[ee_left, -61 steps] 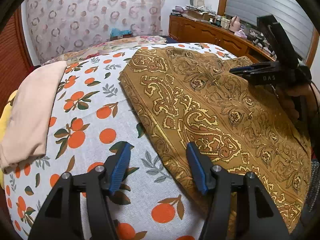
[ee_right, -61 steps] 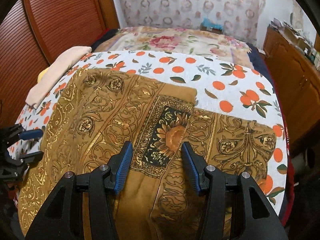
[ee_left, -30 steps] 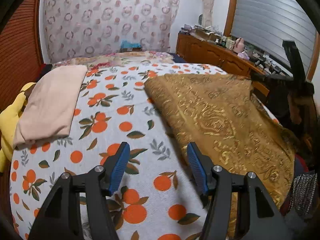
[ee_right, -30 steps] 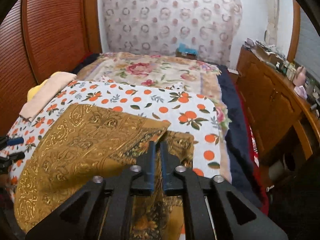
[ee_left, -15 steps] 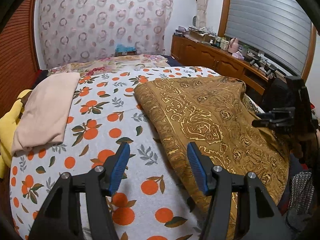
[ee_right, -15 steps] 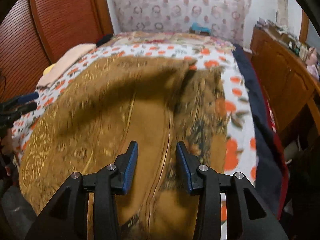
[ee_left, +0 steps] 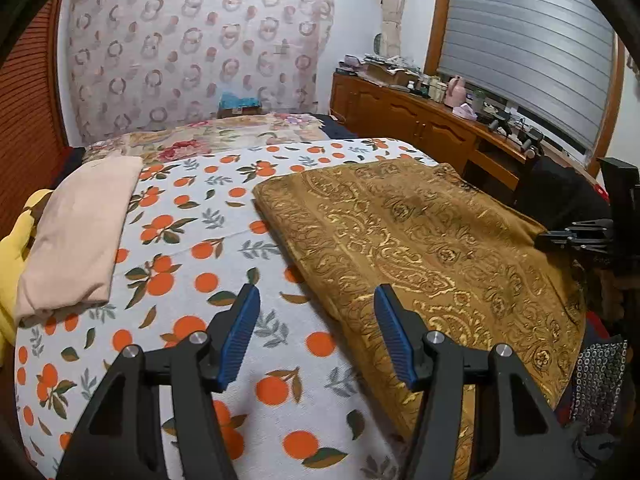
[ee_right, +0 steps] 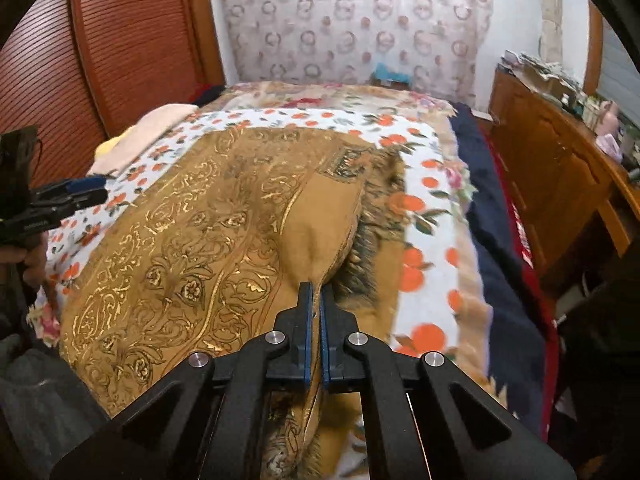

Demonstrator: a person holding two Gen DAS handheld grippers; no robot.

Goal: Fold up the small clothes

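Half a second ago the right gripper (ee_right: 314,300) stood open over the cloth (ee_right: 192,248); now its jaws are clamped on a raised ridge of that cloth, pinching a plain brown fold that rises from the patterned surface. From the left wrist view the cloth (ee_left: 420,248) lies spread over the right part of the bed sheet (ee_left: 224,264), its far edge straight and its near side drooping off the bed's edge. The left gripper (ee_left: 316,328) is released, jaws wide apart, hovering above the sheet just beside the cloth's left edge; it holds nothing. The same view shows the right gripper (ee_left: 576,236) at the cloth's far right side. A folded pink garment (ee_left: 80,232) lies on the sheet, well apart from the cloth, with something yellow (ee_left: 10,264) under it. A wooden cabinet (ee_left: 404,120) runs along the wall by the bed.
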